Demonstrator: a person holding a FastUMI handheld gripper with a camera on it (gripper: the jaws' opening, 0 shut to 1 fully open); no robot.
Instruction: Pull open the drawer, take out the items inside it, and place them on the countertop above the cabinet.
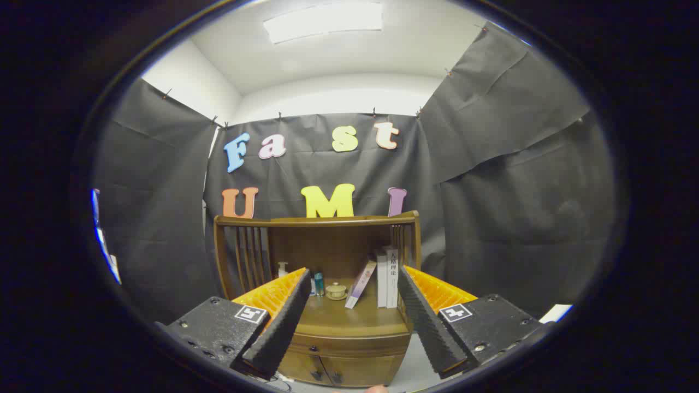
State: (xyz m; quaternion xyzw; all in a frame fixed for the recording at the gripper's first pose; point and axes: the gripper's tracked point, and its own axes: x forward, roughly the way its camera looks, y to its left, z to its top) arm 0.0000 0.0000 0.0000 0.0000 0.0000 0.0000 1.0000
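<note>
Gripper [352,284] open, nothing held; cabinet [349,327] drawer [349,344] shut, contents hidden.

The gripper [352,305] is held level and pointing straight forward, its two fingers [281,322] spread wide apart with nothing pressed between them, each one angling outward from its tip toward its base.
</note>
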